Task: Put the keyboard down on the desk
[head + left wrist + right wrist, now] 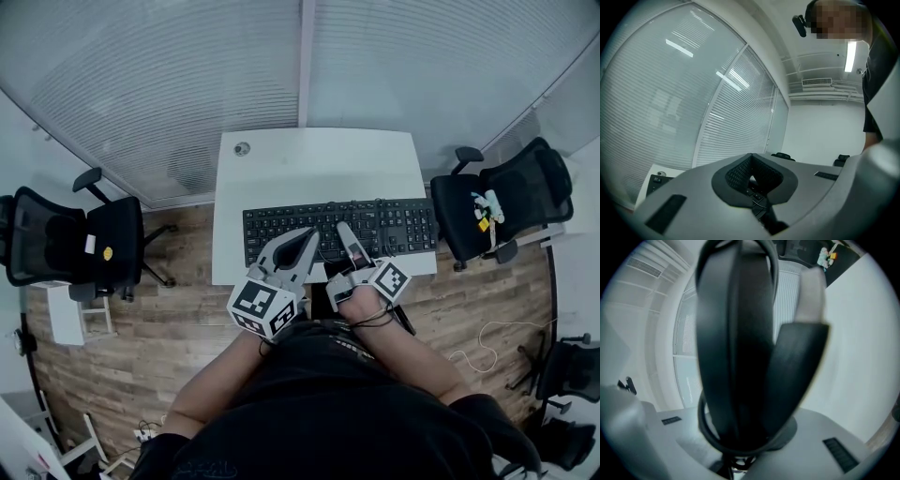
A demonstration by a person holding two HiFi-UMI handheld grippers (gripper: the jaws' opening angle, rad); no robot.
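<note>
Black keyboard (394,227), long axis left-right, sits over bench (319,164); contact unclear. Right gripper (344,231) clamps keyboard's near edge about mid-length. Left gripper (311,233) just left of it, jaws tip to tip above keyboard, gripping nothing visible. Lowering looks straight down.

The keyboard (403,225) has its near edge partly covered.

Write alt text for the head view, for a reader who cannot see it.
From above, a person reaches a left tool and a right tool to the near edge of a black keyboard that spans a white desk. Black office chairs flank the desk on a wooden floor, with blinds beyond.
</note>
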